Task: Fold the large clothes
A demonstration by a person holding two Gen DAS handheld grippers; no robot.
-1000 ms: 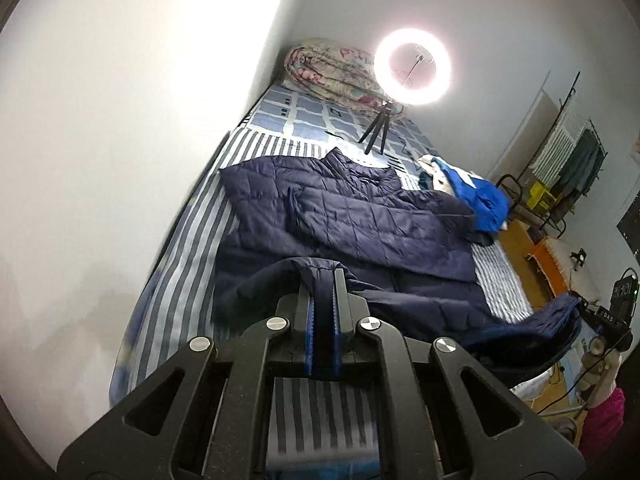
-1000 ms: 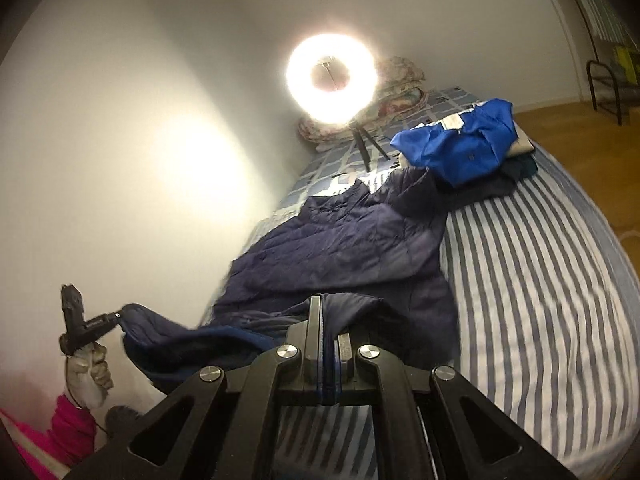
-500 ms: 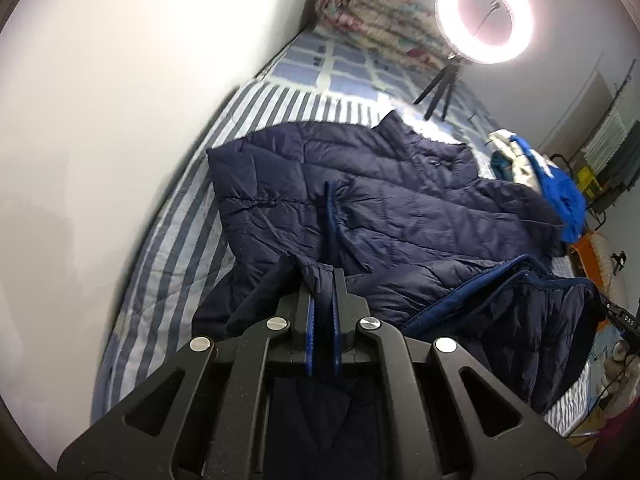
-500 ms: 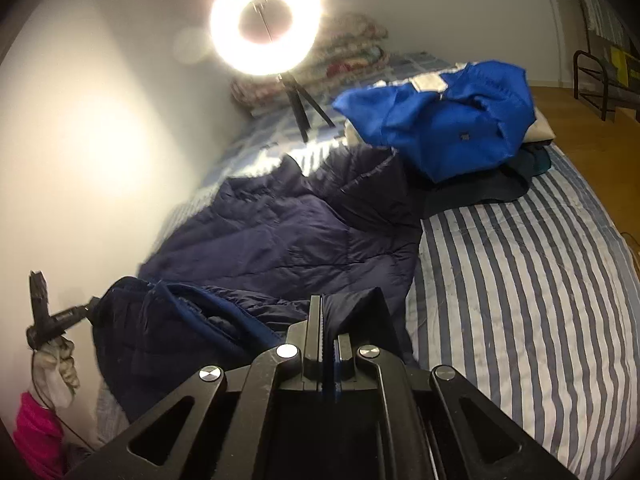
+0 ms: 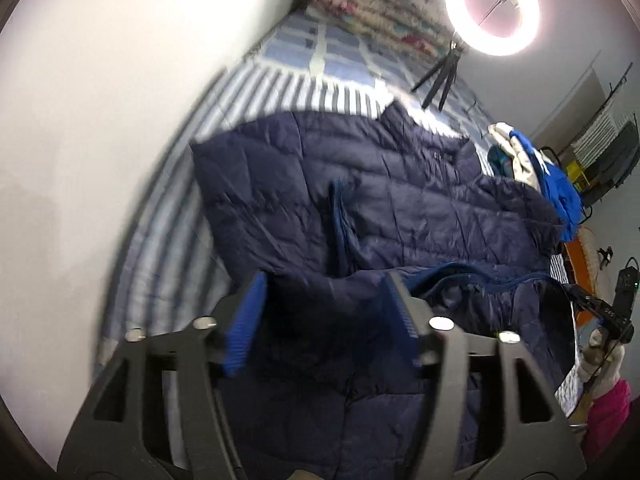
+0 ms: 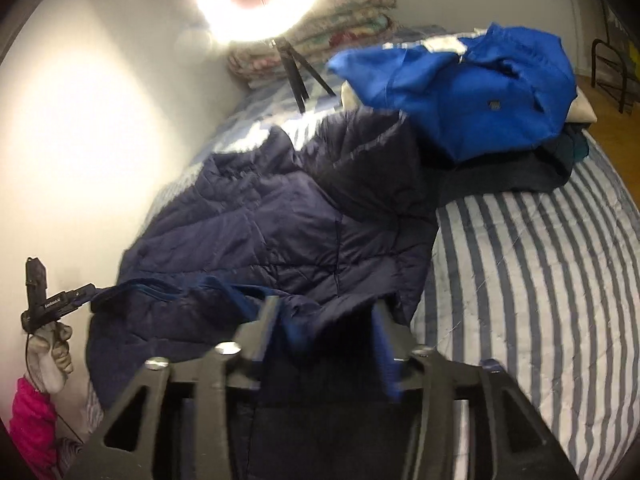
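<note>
Navy quilted jacket lies spread on the striped bed, its hem folded up toward the collar. Both the left gripper and right gripper have just been opening; jaws stand apart, fabric loose between them (no pad pressing). The puffy fill could spring the 1 fold back open, or the hem could snag on a pad as it withdraws.
</note>
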